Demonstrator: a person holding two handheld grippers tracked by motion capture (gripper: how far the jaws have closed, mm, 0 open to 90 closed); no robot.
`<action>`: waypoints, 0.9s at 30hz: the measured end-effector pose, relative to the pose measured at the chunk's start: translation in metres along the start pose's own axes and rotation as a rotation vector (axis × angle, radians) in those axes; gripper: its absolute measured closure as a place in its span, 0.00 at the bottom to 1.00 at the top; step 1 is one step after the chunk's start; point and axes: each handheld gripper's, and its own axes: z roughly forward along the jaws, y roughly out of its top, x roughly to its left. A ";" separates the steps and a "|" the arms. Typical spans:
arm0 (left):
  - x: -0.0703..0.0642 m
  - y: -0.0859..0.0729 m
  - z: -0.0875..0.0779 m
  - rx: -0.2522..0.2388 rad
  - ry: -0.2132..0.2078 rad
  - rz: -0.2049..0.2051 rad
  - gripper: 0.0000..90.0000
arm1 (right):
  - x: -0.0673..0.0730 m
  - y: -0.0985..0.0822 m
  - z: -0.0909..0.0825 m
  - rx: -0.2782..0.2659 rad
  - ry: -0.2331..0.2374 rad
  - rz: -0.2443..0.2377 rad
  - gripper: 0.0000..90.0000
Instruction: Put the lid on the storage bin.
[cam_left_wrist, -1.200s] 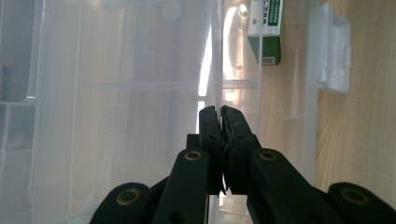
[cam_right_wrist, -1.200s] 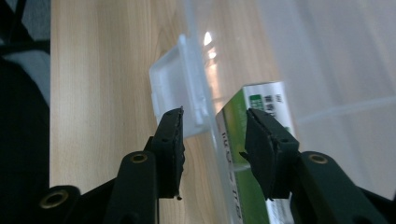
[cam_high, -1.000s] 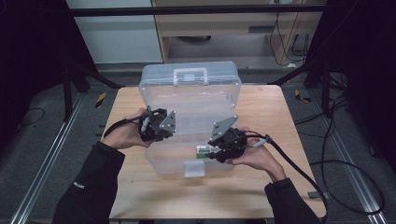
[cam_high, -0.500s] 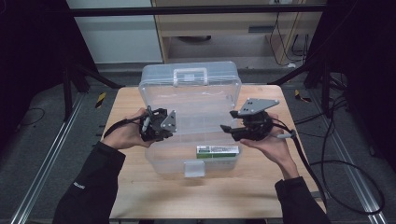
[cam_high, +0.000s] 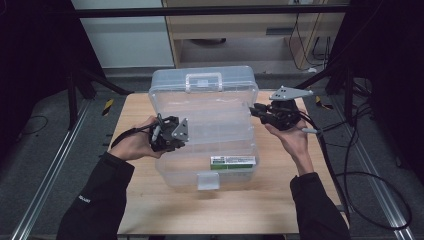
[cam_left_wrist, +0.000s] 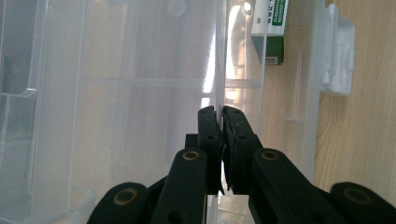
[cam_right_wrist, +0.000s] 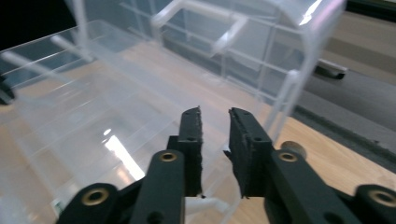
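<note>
— Where was the clear plastic box (cam_high: 210, 125)?

— On the middle of the table (cam_high: 280, 210). My left gripper (cam_left_wrist: 219, 112) was clamped on its thin wall. My right gripper (cam_right_wrist: 215, 116), at the box's right edge, had just been closing, jaws narrowly apart with nothing between them.

black sleeves (cam_high: 100, 200), black tongs (cam_high: 175, 136), grey plate (cam_high: 290, 93).

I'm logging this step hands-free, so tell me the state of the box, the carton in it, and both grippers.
Clear plastic organizer box: open, lid upright at the back.
Front latch: undone, hanging at the front wall.
Green and white carton: lying flat inside, in the front compartment.
Left gripper: shut on the box's thin clear wall.
Right gripper: jaws just closing, a gap left, nothing between them.
</note>
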 end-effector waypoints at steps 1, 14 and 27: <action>0.000 0.000 0.000 -0.001 0.001 0.000 0.96 | -0.002 0.000 0.001 -0.008 0.000 0.010 0.88; -0.005 -0.001 0.001 -0.006 0.001 -0.003 0.96 | -0.016 0.004 0.013 -0.007 -0.013 0.084 1.00; -0.010 -0.001 0.003 -0.006 -0.001 0.000 0.95 | -0.019 0.004 0.012 -0.007 -0.026 0.096 1.00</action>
